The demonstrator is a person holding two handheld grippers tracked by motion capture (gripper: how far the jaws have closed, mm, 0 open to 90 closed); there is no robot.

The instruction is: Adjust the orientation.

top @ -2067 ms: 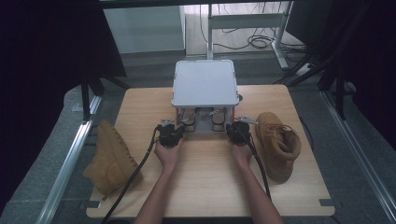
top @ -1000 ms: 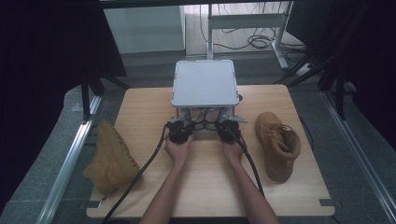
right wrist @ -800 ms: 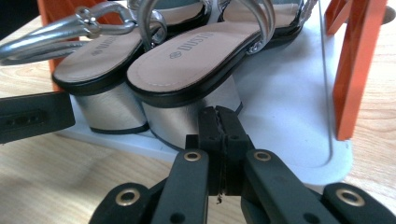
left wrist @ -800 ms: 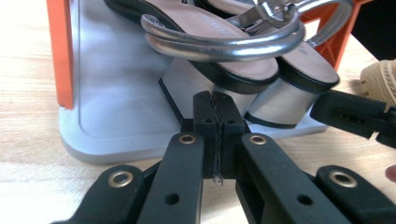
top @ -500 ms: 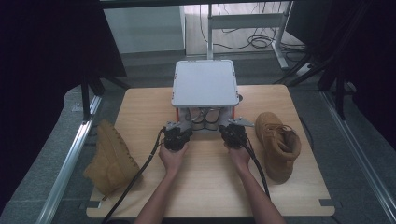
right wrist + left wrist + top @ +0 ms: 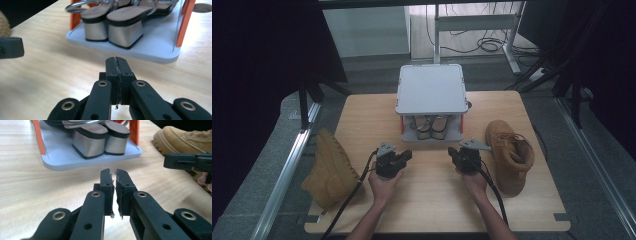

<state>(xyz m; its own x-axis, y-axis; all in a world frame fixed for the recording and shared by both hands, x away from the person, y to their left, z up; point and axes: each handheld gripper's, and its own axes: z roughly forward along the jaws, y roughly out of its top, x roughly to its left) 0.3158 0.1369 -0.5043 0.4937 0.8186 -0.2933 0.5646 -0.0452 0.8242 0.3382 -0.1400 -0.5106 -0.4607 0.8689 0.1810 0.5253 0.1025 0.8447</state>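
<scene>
High view shows both hand-held grippers over the wooden desk (image 6: pixel 362 120): left hand-held gripper (image 6: pixel 404 156) has just been opening slightly, empty; right hand-held gripper (image 6: pixel 453 153) closed, empty, beside the tan suede boot (image 6: pixel 510 152), probably the next target.

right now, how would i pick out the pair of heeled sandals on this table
Start at the pale wooden table and find the small grey two-tier rack with orange posts at its far middle. On the rack's lower shelf, under the grey top, stands the pair of sandals with silver block heels, heels toward the person. Unlike the tan suede boot and the tan boot flanking the rack, they are low, metallic and strappy.
</scene>
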